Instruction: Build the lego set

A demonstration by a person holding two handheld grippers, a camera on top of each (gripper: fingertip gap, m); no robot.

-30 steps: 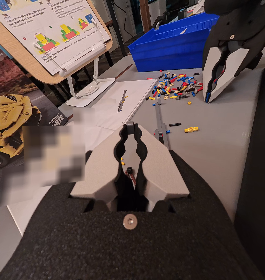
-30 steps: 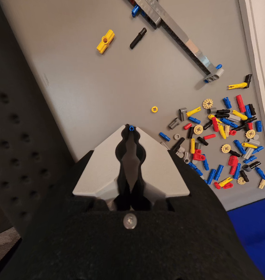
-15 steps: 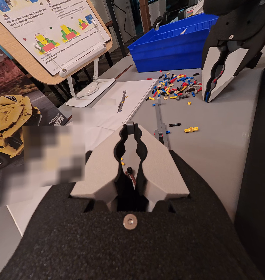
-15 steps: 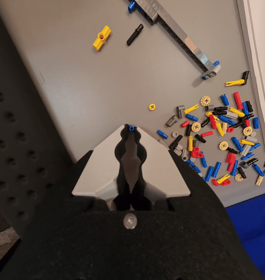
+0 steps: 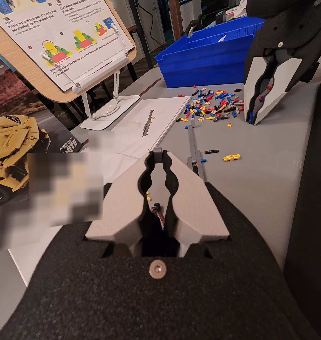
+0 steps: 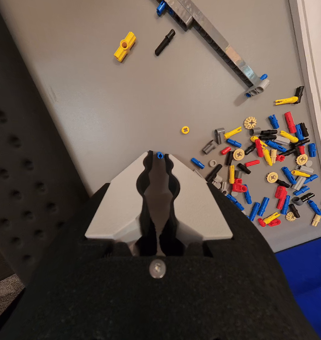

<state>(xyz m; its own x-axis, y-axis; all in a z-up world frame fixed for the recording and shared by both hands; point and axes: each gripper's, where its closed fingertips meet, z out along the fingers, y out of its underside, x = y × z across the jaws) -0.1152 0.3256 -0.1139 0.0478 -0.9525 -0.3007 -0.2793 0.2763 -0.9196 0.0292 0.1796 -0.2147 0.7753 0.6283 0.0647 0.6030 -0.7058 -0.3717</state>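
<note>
The long grey beam assembly [image 5: 192, 147] is lying flat on the grey table [image 5: 257, 184], running up the middle of the left wrist view. It is showing dark pin holes along its side, a shorter grey beam doubled against it near the lower end, blue pins poking out there, and a small light grey connector capping its far end. In the right wrist view the same assembly [image 6: 216, 42] is slanting from the top centre down toward the right.

You are clenching your left gripper [image 5: 157, 156] on a small grey piece [image 5: 157, 156], pinched right at the fingertips in the centre of that frame, above the table. Your right gripper [image 6: 159, 154] is closed on a small blue pin [image 6: 159, 155], seen end-on between the tips; in the left wrist view that gripper [image 5: 252, 117] is pointing down at the upper right, with the pin [image 5: 251, 116] sticking out just above the table.

A yellow connector [image 6: 124, 47] and a black pin [image 6: 164, 42] are lying apart from each other at upper centre of the right wrist view, beside the beam. A lone yellow ring [image 6: 185, 129] is sitting near the scattered pile of loose pieces [image 6: 266, 165], blue, red, yellow, black, grey and tan, at the right.

Farther out, a blue bin [image 5: 202, 60] is standing at the upper right of the left wrist view, an open white booklet [image 5: 152, 119] is lying left of the pile, and an instruction sheet on a stand [image 5: 64, 46] is filling the upper left, above the set's box [image 5: 18, 138].
</note>
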